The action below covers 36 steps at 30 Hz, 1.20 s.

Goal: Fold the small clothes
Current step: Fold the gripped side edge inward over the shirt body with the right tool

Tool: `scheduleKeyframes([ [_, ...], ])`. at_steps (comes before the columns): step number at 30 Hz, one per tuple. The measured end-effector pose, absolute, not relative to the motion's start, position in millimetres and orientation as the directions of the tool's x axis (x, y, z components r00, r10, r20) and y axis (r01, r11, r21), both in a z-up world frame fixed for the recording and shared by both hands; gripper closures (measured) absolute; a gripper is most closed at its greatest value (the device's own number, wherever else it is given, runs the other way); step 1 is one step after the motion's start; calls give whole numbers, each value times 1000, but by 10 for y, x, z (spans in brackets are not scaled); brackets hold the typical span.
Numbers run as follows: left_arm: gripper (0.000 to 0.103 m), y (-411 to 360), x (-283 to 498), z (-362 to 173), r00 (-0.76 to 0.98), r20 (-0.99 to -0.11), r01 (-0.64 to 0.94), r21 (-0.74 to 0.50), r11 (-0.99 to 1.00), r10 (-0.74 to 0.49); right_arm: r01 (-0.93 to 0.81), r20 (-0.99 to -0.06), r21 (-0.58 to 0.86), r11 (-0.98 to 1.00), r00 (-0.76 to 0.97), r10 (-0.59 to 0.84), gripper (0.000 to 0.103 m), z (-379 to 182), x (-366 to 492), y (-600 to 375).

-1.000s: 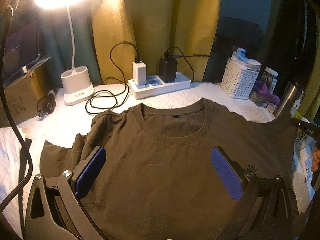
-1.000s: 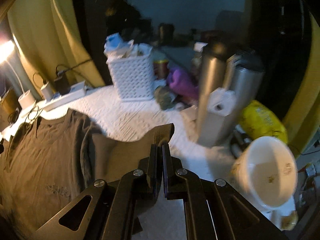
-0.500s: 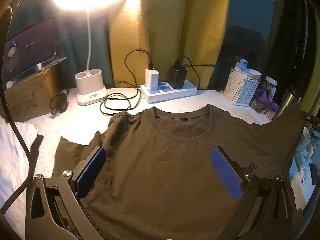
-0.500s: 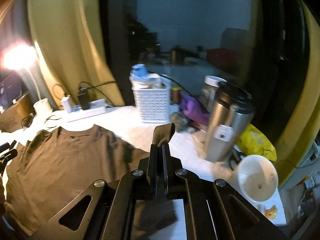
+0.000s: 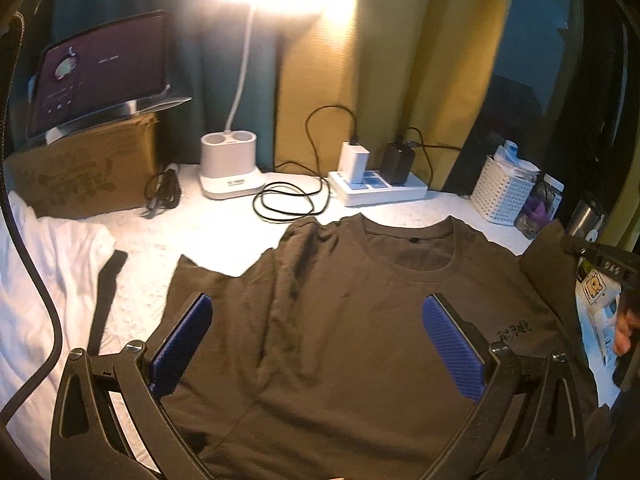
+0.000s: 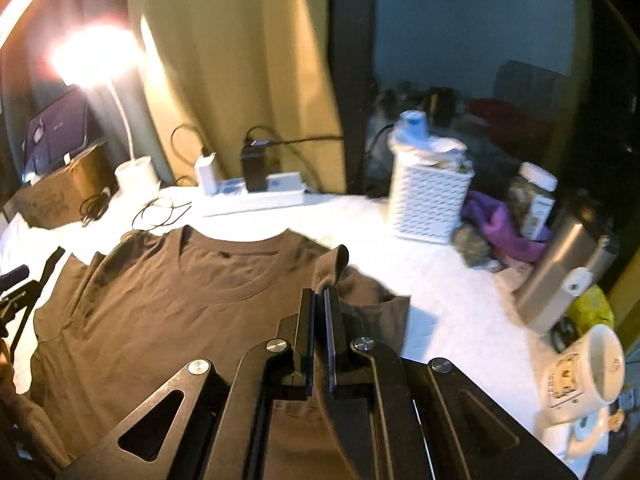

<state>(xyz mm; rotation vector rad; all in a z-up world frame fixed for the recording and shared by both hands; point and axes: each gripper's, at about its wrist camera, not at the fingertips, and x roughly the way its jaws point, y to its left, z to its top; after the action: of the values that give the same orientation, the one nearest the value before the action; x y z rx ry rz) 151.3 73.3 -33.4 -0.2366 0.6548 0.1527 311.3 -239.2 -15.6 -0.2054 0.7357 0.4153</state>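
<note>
- Brown t-shirt [image 5: 320,340] lies front-up on the white fuzzy table cover [image 5: 224,248], neck hole twd the curtain, its own left sleeve spread flat on the cover
- R gripper [image 6: 319,300] clamped tight on the shirt's other sleeve [image 6: 332,268]; cloth pokes up past the fingertips in a small curl, sleeve lifted off the table & held over the shirt's shoulder
- L gripper [image 5: 316,340] spread wide, blue pads [image 5: 182,350] well apart, nothing btwn them but the shirt's chest below; whether the pads touch the cloth I can't tell
- In the L wrist view the R gripper shows at the far right edge w/ the raised sleeve corner, a person's fingers [image 5: 624,330] just under it
- Small dark print [image 5: 514,329] on the chest, next to the right-hand pad
- Behind the shirt: desk lamp [image 5: 232,168] lit, very bright; black cable coil [image 5: 286,204]; white power strip [image 5: 380,190] w/ one white & one black charger plugged in
- Left rear: cardboard box [image 5: 84,176] w/ a tablet [image 5: 100,72] propped on top, screen on
- Right rear: white lattice basket [image 6: 430,200], purple cloth [image 6: 500,232], a jar [image 6: 534,200], steel flask [image 6: 564,276], white mug [image 6: 584,372] on its side nr the table edge
- White cloth [image 5: 36,292] bunched at the left of the table, beside the shirt's flat sleeve
</note>
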Motion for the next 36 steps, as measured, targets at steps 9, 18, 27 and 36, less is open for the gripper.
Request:
scheduleKeyframes([
  [9, 0, 881, 1417, -423, 779, -624, -207, -177, 962, 53, -459, -775, -23, 888, 570, 275, 99, -706, 3164, -1952],
  [18, 0, 926, 1371, -502, 764, -645, -214, -203, 955, 34, -453, -850, -7, 891, 472, 234, 98, -1175, 3127, -1789],
  [27, 0, 786, 1332, -452, 765, -643, -199, -190, 961, 32, -457, -828, 33, 889, 486, 281, 4, -1106, 2857, -1884],
  [36, 0, 529, 1355, -447, 754, -657, -172, -166, 971, 21, -337, -756, 13, 941, 613, 230, 4, -709, 2649, -2747],
])
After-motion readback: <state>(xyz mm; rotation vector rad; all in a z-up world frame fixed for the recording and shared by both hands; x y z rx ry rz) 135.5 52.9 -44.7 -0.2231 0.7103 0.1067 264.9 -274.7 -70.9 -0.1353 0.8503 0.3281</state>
